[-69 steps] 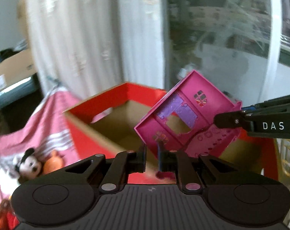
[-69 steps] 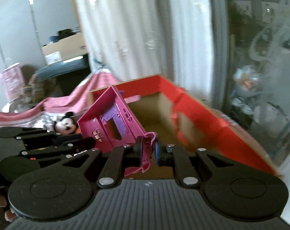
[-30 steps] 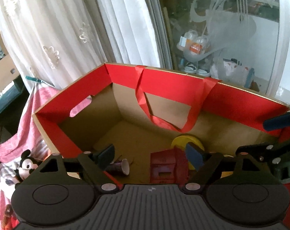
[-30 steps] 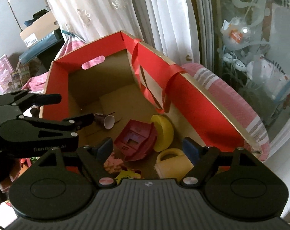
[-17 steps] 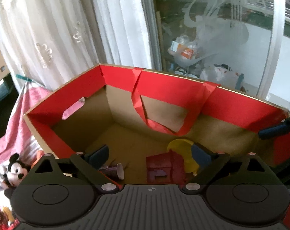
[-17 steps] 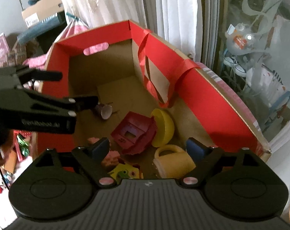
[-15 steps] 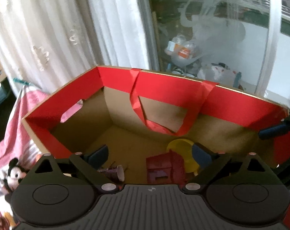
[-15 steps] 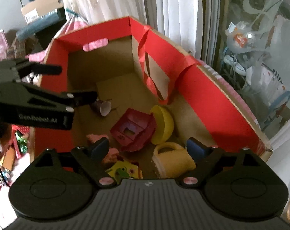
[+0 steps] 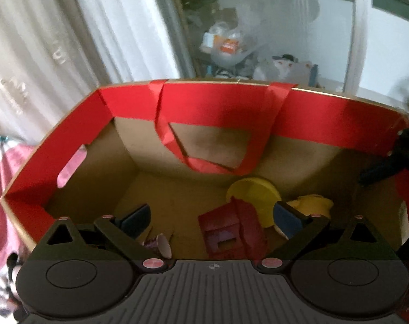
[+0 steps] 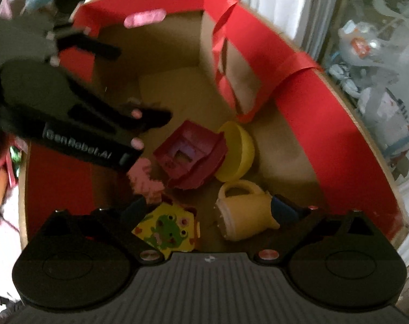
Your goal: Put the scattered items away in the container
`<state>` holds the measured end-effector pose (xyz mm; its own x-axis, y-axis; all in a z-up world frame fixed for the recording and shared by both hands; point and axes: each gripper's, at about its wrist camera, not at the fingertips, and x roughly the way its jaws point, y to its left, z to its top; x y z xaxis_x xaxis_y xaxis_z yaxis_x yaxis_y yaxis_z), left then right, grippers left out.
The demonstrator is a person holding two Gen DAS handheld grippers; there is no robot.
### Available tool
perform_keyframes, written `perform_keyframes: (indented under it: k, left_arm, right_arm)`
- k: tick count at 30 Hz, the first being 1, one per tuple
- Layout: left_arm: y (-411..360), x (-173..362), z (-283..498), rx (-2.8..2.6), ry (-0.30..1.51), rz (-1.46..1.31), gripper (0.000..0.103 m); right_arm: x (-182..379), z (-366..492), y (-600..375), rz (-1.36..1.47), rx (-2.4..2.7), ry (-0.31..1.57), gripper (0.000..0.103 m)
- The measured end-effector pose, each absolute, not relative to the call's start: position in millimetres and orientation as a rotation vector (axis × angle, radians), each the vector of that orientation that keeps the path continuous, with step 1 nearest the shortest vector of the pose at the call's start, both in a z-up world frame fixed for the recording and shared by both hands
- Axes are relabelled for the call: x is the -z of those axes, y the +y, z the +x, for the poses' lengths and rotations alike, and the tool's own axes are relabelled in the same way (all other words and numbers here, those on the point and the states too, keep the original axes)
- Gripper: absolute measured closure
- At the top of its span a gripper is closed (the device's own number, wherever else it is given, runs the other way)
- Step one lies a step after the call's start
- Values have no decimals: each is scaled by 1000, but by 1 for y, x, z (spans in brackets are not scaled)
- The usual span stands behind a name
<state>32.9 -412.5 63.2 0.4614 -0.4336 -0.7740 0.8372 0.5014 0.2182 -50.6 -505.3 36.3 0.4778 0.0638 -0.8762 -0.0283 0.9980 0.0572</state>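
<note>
A red cardboard box [image 9: 218, 108] with brown inner walls [image 10: 299, 94] stands open below both grippers. On its floor lies the pink toy house [image 9: 231, 229] [image 10: 191, 154], tipped against a yellow bowl [image 9: 255, 191] [image 10: 237, 154]. Beside them lie a yellow mug [image 10: 242, 216], a purple cup [image 9: 161, 243], a frog card [image 10: 169, 229] and a pink block [image 10: 145, 178]. My left gripper [image 9: 211, 214] hangs over the box, open and empty, and shows in the right wrist view as the left gripper [image 10: 134, 83]. My right gripper [image 10: 208, 206] is empty, its jaws opening wide.
White curtains [image 9: 69, 40] and a glass door [image 9: 258, 27] with clutter behind it stand just past the box. A pink cloth [image 9: 4, 167] lies left of the box, with a plush toy [image 9: 12, 264] on it. A red ribbon handle [image 9: 204, 162] hangs inside the far wall.
Both grippers let go of the pink toy house, which now lies in the box. Their jaws have spread wider, and both have sunk closer to the box.
</note>
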Motion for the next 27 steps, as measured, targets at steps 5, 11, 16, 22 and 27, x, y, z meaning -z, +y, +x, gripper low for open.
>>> perform_keyframes:
  k: [5, 11, 16, 22, 27]
  left_arm:
    - [-420, -59, 35, 912, 720, 716, 1]
    - [-425, -55, 29, 944, 696, 789, 1]
    - [-426, -54, 28, 935, 684, 803, 1]
    - [-429, -51, 22, 944, 632, 862, 2]
    - [-431, -48, 19, 964, 618, 909, 3]
  right_arm:
    - [-31, -46, -507, 59, -99, 1126, 4]
    - [-27, -41, -509, 99, -120, 1177, 4]
    - [-25, -39, -507, 91, -127, 1195, 4]
    - [-25, -39, -507, 81, -104, 1191, 4]
    - [-26, -41, -505, 51, -97, 1184, 4]
